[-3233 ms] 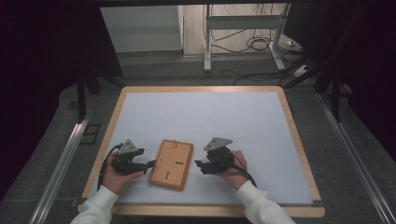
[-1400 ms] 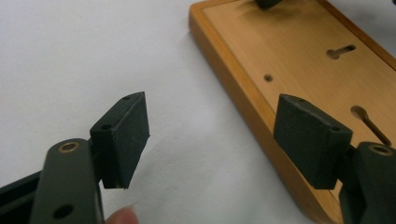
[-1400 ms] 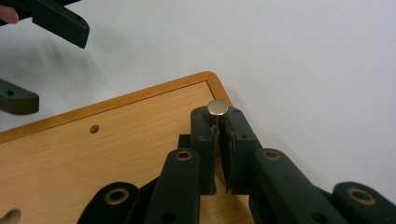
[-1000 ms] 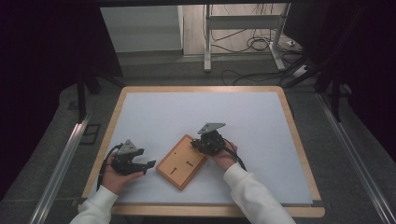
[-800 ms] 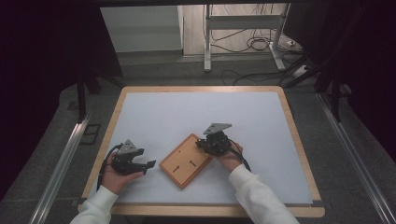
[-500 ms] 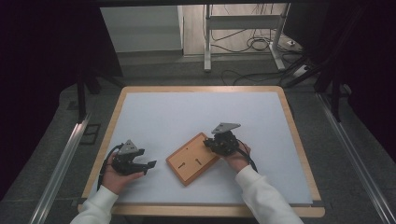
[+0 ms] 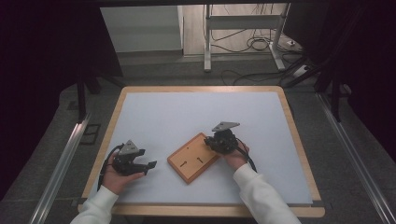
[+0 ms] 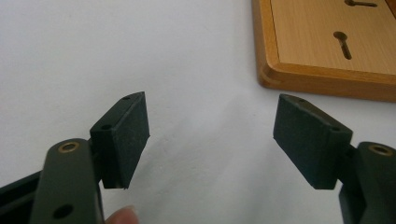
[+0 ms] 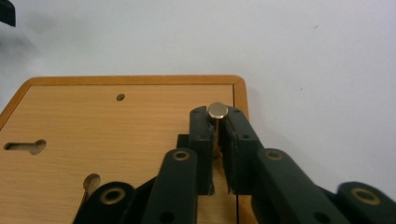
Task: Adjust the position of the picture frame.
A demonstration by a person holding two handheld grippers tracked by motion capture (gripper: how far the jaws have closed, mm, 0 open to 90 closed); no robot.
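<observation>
R gripper [image 7: 215, 141] swung wooden board [image 7: 194, 157] askew, jaws just loosening.

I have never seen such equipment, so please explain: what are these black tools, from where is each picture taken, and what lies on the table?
A person holds a hand tool with two black jaws in each hand. The high view looks down on the table. The other two pictures come from cameras riding on each tool. On the table's white surface lies a wooden board with keyhole slots. The left gripper stands open over bare table, beside the board. The right gripper is over the board's corner; its jaws, close around a small metal peg, have just been opening slightly, and a thin gap shows, so it hardly looks firmly held.
</observation>
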